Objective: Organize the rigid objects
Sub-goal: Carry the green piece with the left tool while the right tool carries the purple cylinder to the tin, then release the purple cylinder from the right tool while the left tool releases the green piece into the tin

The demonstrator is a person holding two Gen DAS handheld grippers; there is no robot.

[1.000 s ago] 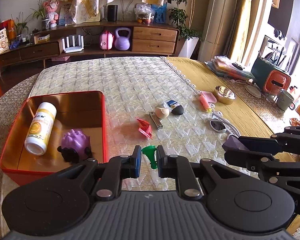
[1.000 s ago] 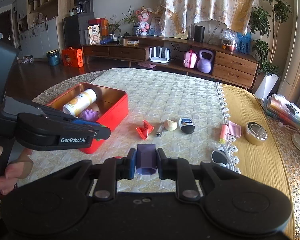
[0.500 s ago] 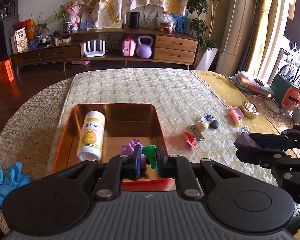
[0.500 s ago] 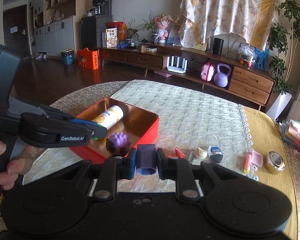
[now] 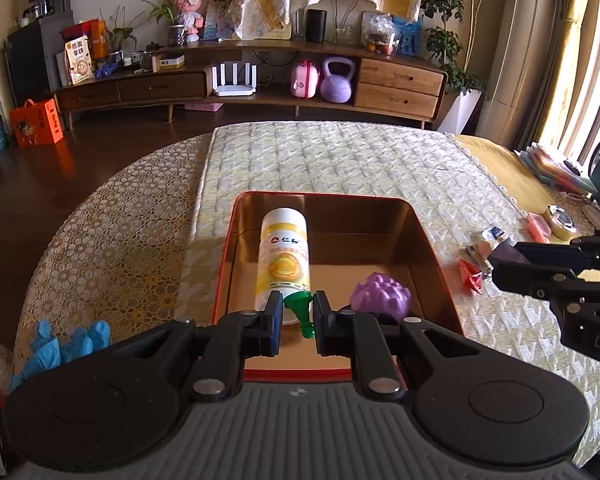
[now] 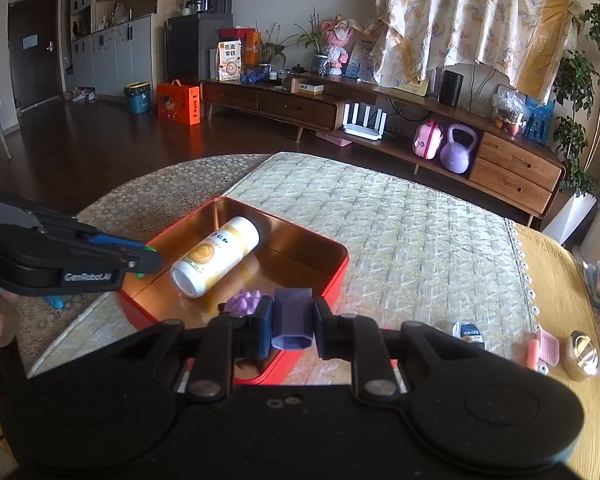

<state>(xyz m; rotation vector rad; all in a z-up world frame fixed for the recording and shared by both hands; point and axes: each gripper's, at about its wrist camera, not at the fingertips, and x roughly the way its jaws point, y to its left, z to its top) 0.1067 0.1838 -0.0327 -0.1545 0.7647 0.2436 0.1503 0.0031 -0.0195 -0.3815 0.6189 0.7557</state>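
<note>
My left gripper [image 5: 297,322] is shut on a small green funnel-shaped piece [image 5: 300,309] and hangs over the near end of the red tin tray [image 5: 432,240]. Inside the tray lie a white and yellow bottle [image 5: 284,256] and a purple spiky toy [image 5: 381,295]. My right gripper [image 6: 292,326] is shut on a purple hexagonal block [image 6: 293,316], above the tray's near right edge [image 6: 336,276]. In the right wrist view the bottle [image 6: 216,256] and the spiky toy [image 6: 244,303] show, with the left gripper [image 6: 150,262] coming in from the left.
On the quilted cloth right of the tray lie a red paper piece [image 5: 470,276], a small blue-and-white item [image 6: 469,332], a pink comb [image 6: 542,349] and a round metal tin [image 6: 584,354]. Blue gloves [image 5: 60,346] lie at the table's left edge.
Both grippers have carried their pieces leftward across the table. The tray, at the left before, now lies straight under the left gripper and close in front of the right.
</note>
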